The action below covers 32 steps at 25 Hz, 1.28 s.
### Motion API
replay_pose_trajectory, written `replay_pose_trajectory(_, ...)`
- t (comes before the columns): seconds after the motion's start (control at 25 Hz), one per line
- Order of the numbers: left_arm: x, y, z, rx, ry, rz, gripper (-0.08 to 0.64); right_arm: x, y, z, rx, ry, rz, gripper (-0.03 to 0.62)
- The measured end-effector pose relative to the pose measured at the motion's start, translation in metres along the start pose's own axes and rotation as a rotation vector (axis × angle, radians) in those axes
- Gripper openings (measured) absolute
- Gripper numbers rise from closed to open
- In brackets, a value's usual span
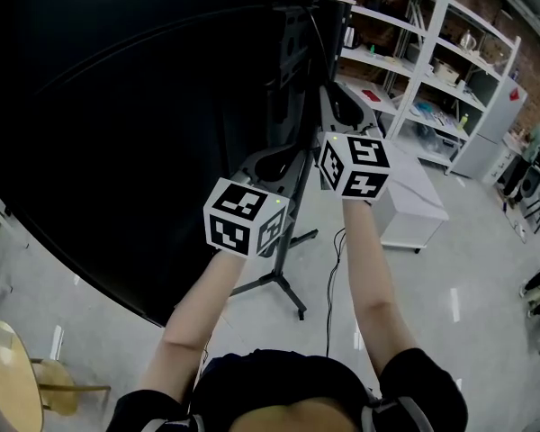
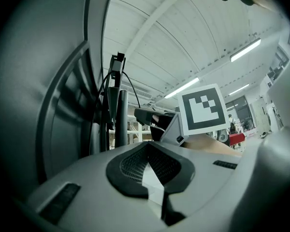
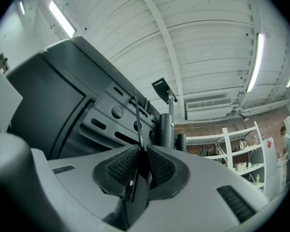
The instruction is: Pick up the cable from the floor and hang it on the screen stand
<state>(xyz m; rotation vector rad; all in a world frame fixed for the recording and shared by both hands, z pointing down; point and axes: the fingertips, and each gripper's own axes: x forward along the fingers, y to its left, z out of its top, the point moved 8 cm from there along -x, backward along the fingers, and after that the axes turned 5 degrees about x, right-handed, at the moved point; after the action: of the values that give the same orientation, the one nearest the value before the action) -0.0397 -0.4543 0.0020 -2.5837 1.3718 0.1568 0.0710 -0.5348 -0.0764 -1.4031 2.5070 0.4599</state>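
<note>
R gripper (image 3: pixel 142 152): pads (image 3: pixel 117 167) closed on the cable (image 3: pixel 137 124), thin black line pinched btw them near the tips; L gripper (image 2: pixel 147 148): pads (image 2: pixel 129 166) shut tip to tip, nothing btw them, held just beside the R one at the back of the screen stand (image 3: pixel 111 111). Outward: the cable rises from the R pinch along the slotted mount plate; in the head view what looks like the same cable (image 1: pixel 331 277) drops under the R forearm to the floor (image 1: pixel 432 286), near the stand's legs. Risks, as I judge them: the grip is on a v. thin cord w/ little pad contact, so a tug from the hanging length or a snag on a plate slot could slide it out; if let go before it's looped over a bracket or the pole, it'd prob. fall back down; the L gripper, so close, could knock the cord or bump the screen (image 1: pixel 117 106). Cable itself: slim, black, smooth, flexible; looks taut above the pads, slack and gently curved lower down; no plug or end visible, can't tell where it terminates.
</note>
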Motion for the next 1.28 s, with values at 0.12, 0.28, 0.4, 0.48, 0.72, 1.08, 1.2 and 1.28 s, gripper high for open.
replay_pose_trajectory(0.12, 0.001, 0.0, -0.003, -0.001, 0.005, -0.007, 0.006, -0.006, -0.001, 0.002, 0.014, -0.043, -0.016, 0.058)
replay_pose_trajectory(0.28, -0.002, -0.004, -0.004, 0.005, 0.015, -0.015, 0.006, -0.015, 0.0, 0.008, 0.024, -0.068, -0.011, 0.109)
replay_pose_trajectory(0.4, -0.004, -0.008, -0.007, 0.001, 0.023, -0.022, 0.006, -0.023, 0.002, 0.013, 0.027, -0.088, -0.008, 0.152)
replay_pose_trajectory(0.48, -0.007, -0.013, -0.007, -0.001, 0.025, -0.029, 0.006, -0.03, 0.001, 0.016, 0.049, -0.117, -0.018, 0.178)
replay_pose_trajectory(0.72, -0.017, -0.024, -0.011, 0.002, 0.036, -0.047, 0.006, -0.049, -0.008, 0.007, 0.083, -0.1, -0.059, 0.181)
replay_pose_trajectory(1.08, -0.041, -0.05, -0.02, -0.055, 0.052, -0.06, 0.006, -0.101, 0.005, -0.016, 0.107, 0.012, -0.073, 0.181)
replay_pose_trajectory(1.2, -0.057, -0.065, -0.026, -0.082, 0.05, -0.056, 0.006, -0.13, 0.018, -0.03, 0.143, 0.078, -0.052, 0.181)
replay_pose_trajectory(1.28, -0.071, -0.077, -0.029, -0.101, 0.046, -0.049, 0.006, -0.155, 0.03, -0.038, 0.166, 0.118, -0.038, 0.181)
